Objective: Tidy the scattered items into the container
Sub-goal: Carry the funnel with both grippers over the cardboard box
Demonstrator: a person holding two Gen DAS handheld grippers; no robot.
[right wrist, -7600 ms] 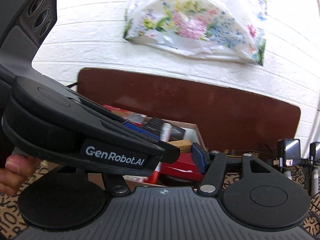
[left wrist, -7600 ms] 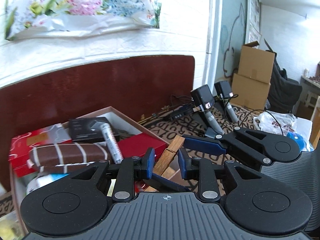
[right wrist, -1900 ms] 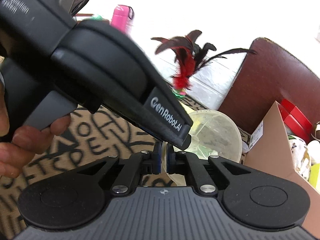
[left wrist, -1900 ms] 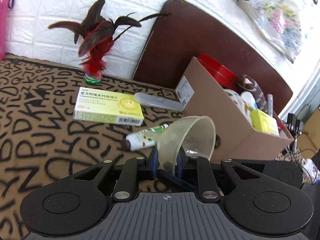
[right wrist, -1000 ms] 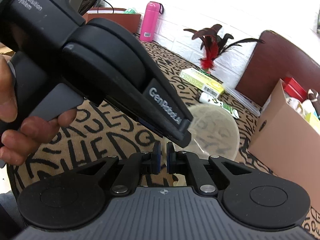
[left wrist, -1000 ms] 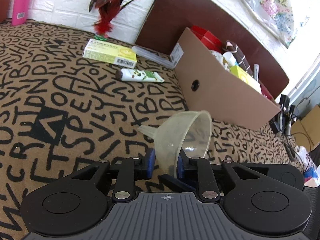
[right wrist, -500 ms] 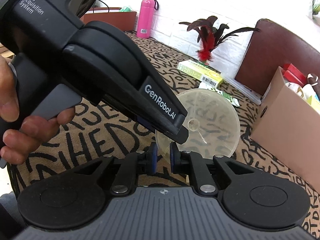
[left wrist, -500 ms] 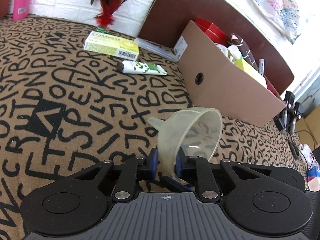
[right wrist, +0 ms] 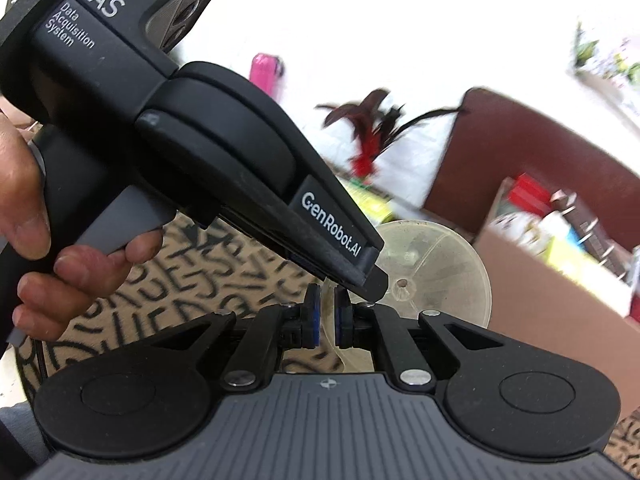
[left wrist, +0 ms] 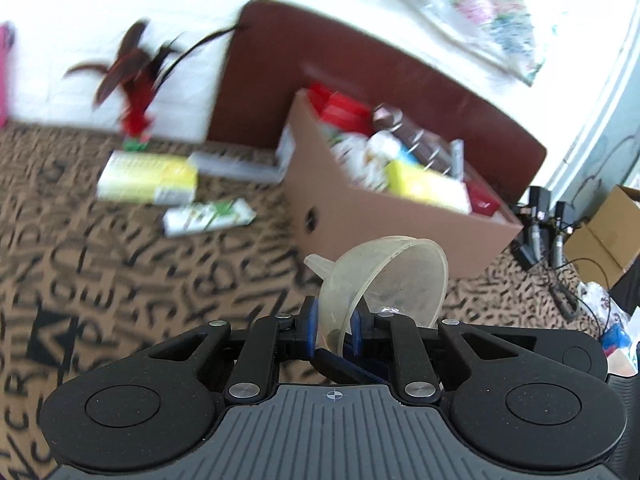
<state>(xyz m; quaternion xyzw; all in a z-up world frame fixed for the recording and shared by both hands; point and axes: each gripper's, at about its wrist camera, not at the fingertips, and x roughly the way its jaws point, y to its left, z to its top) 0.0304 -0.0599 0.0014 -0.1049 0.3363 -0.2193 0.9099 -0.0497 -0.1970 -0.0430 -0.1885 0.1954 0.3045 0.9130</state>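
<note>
A clear plastic funnel [left wrist: 384, 276] is held by its rim in my left gripper [left wrist: 333, 330], which is shut on it above the patterned cloth. My right gripper [right wrist: 325, 322] is also shut on the funnel's rim [right wrist: 436, 276], right beside the left gripper's body [right wrist: 224, 168]. The cardboard box [left wrist: 384, 208] stands just beyond the funnel, full of packets and bottles; it also shows in the right wrist view [right wrist: 552, 292]. A yellow medicine box [left wrist: 148, 178], a green-white tube [left wrist: 208, 216] and a clear flat case [left wrist: 236, 166] lie on the cloth left of the box.
A red feather shuttlecock [left wrist: 136, 96] stands by the white brick wall. A dark brown board [left wrist: 360, 68] leans behind the box. Cables, chargers [left wrist: 540, 224] and a small carton [left wrist: 604, 236] lie to the right. A pink bottle [right wrist: 264, 68] stands far back.
Both grippers have carried the funnel up and toward the box, which is now closer and more in front. The view is blurred by motion. Both grips are unchanged.
</note>
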